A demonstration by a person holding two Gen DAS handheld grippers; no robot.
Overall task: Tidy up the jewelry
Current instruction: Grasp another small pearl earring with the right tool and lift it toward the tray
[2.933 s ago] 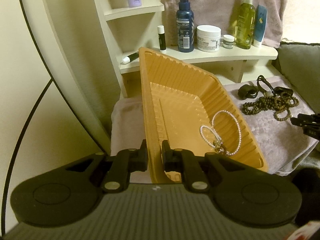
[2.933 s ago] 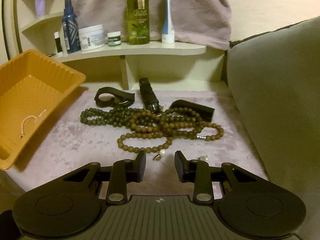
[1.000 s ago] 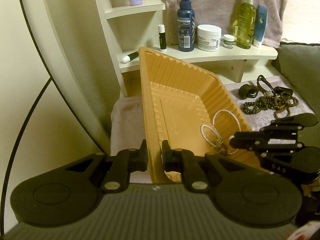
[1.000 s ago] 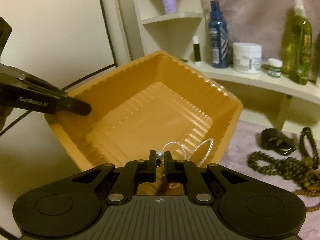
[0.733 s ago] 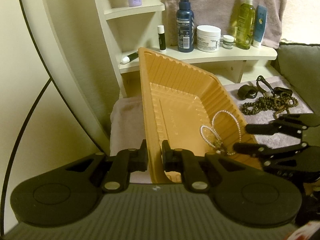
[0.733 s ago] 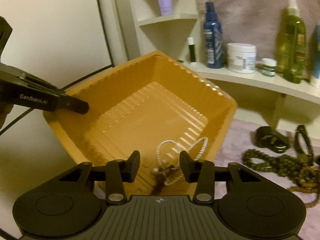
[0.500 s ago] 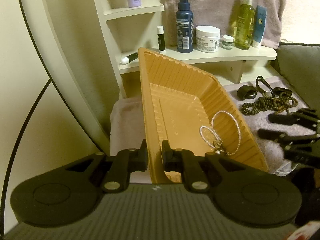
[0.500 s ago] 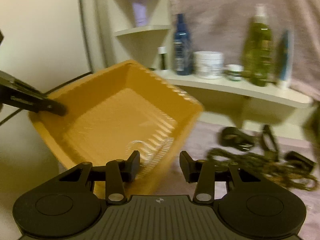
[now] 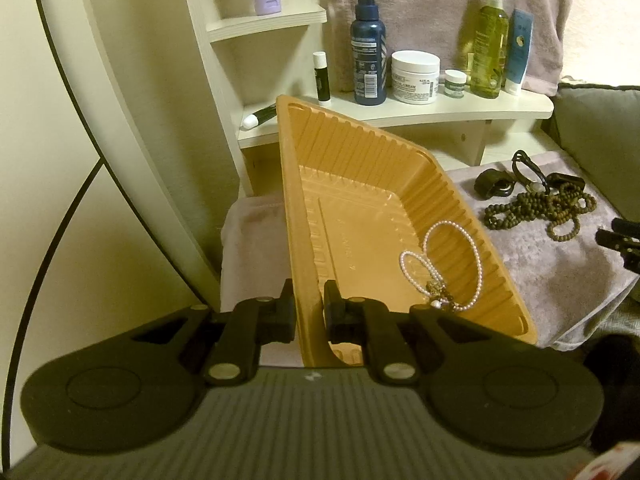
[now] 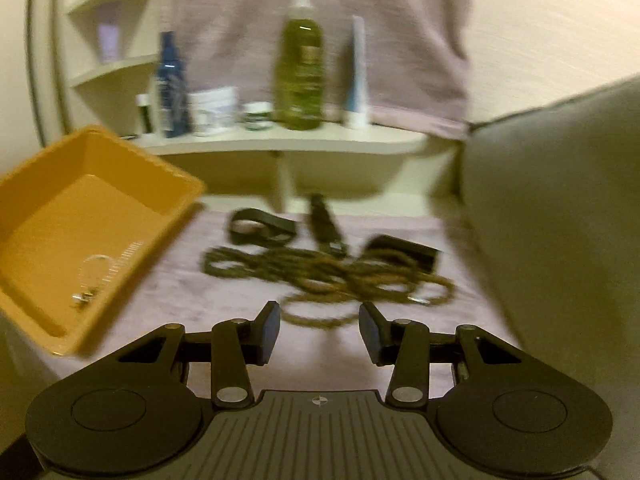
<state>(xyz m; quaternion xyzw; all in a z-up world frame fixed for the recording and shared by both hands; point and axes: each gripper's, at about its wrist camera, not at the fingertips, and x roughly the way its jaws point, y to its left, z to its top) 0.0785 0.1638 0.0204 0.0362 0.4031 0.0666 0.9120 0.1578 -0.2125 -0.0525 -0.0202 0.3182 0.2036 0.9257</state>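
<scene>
My left gripper [image 9: 309, 312] is shut on the near rim of the orange plastic tray [image 9: 360, 184], which it holds tilted. A white pearl necklace [image 9: 444, 264] and a small dark piece lie in the tray's low corner. In the blurred right wrist view the tray [image 10: 80, 216] is at the left. My right gripper [image 10: 319, 320] is open with nothing between its fingers, just short of the brown bead strands [image 10: 340, 276] on the mauve cloth [image 10: 168, 292]. Its fingertips [image 9: 618, 238] show at the right edge of the left wrist view, beside the beads [image 9: 536, 208].
Black straps and a clasp [image 10: 260, 228] lie behind the beads. A cream shelf [image 9: 400, 114] carries a blue bottle [image 9: 368, 48], a white jar [image 9: 415, 76], a green bottle [image 10: 302, 64] and tubes. A grey cushion [image 10: 560, 208] rises on the right.
My right gripper opened over the tray, dropped the small piece beside the pearls, then swung right toward the beads. The left gripper and tray kept still.
</scene>
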